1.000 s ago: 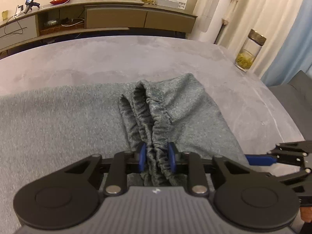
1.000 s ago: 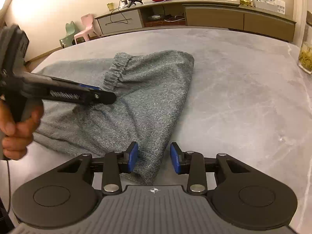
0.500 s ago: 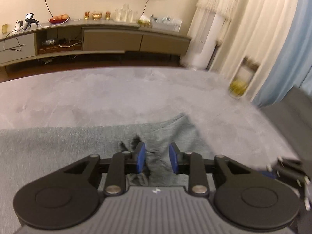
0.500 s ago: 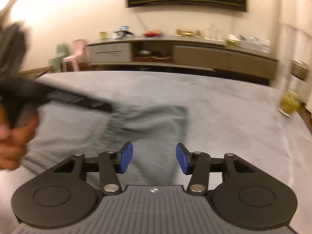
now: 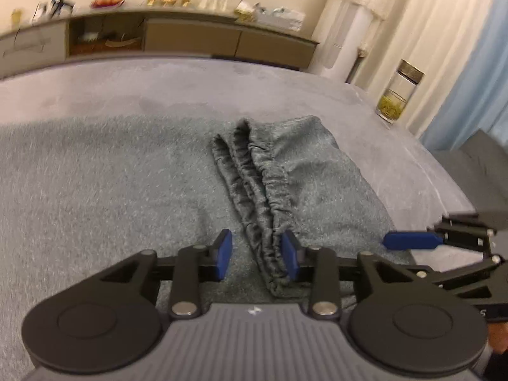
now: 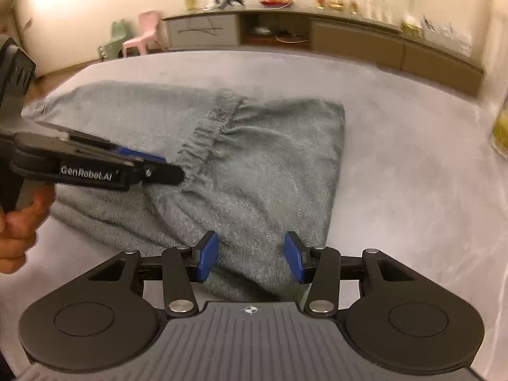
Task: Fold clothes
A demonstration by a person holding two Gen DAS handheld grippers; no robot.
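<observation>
Grey knit trousers [image 5: 133,190] lie folded on the pale marble table [image 5: 158,92]. Their gathered elastic waistband [image 5: 266,197] runs toward me. My left gripper [image 5: 257,257] is open low over the cloth, and the near end of the waistband lies loose beside its right pad. In the right wrist view the trousers [image 6: 270,165] spread ahead. My right gripper [image 6: 250,260] is open above their near edge with nothing pinched. The left gripper [image 6: 168,171], held by a hand [image 6: 19,222], points at the waistband [image 6: 203,146]. A blue finger [image 5: 409,241] of the right gripper shows at the right.
A glass jar with yellow contents [image 5: 397,95] stands near the table's far right edge. A dark seat [image 5: 476,165] sits beyond that edge. A long sideboard [image 5: 190,38] lines the far wall. Pink and green small chairs [image 6: 144,31] stand at the back left.
The left gripper was shut on the waistband a second ago; it has let go and opened. Both grippers tipped up briefly, then came back down. The right gripper's jaws stand wider.
</observation>
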